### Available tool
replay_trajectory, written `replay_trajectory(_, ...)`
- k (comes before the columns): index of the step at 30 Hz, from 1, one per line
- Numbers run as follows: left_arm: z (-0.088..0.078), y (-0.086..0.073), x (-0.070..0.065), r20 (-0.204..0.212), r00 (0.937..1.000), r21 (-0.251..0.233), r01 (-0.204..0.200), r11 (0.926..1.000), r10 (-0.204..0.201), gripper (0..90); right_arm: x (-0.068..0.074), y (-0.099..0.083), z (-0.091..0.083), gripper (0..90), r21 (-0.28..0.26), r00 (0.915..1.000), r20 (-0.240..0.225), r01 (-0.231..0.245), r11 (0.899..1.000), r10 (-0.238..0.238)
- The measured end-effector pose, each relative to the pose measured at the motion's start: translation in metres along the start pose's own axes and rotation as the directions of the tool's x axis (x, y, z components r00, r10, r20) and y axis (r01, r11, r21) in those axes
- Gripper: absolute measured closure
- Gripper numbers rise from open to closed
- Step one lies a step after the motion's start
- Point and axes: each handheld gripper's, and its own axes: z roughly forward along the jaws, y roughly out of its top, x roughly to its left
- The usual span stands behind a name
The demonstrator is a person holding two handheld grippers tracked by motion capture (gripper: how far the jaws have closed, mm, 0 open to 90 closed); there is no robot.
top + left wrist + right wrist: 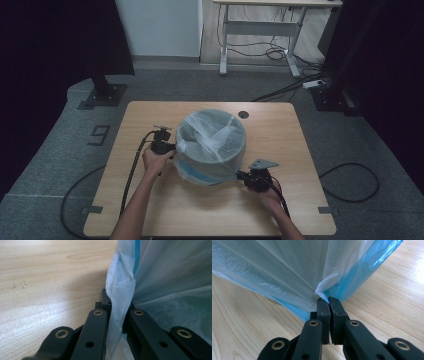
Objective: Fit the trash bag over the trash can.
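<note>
A grey round bin (215,150) stands in the middle of the wooden table (150,200), with a thin translucent white and blue plastic bag (207,140) stretched over its top and sides. My left gripper (170,148) is at the bin's left side, shut on a fold of the bag (120,302). My right gripper (241,175) is low at the bin's front right, shut on the bag's edge (322,291), which fans out taut from its jaws. The bag (287,272) hides the bin's wall in both gripper views.
A round cable hole (243,114) sits in the table behind the bin. Black cables (131,170) trail from both grippers off the table's front. A desk frame (260,35) and floor cables (350,182) lie beyond the table.
</note>
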Motion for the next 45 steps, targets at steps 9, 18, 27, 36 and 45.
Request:
replay_trajectory(9,-0.008,-0.002,0.000,-0.036,0.9993,-0.036,-0.009,0.9993,0.008,80.8,-0.002,-0.001,0.001,84.9,0.003,0.9999,-0.008,-0.012,1.000,0.012)
replay_trajectory(18,-0.030,0.001,-0.005,-0.042,0.9988,-0.122,-0.030,0.9920,0.025,72.0,-0.004,0.001,-0.003,84.0,-0.041,0.9994,-0.021,-0.029,0.999,0.028)
replay_trajectory(27,-0.053,0.002,-0.010,-0.067,0.9960,-0.218,-0.073,0.9733,0.059,48.7,-0.007,0.004,-0.009,80.2,-0.087,0.9986,-0.028,-0.046,0.995,0.044)
replay_trajectory(36,-0.083,0.003,-0.017,-0.062,0.9963,-0.295,-0.074,0.9525,0.059,43.0,-0.006,0.001,-0.020,45.4,-0.121,0.9996,-0.016,-0.026,0.992,0.024)
replay_trajectory(45,-0.108,0.009,-0.040,-0.074,0.9892,-0.349,-0.145,0.9258,0.127,41.5,-0.005,-0.008,-0.047,34.3,-0.190,0.9987,-0.052,-0.007,0.982,-0.003)
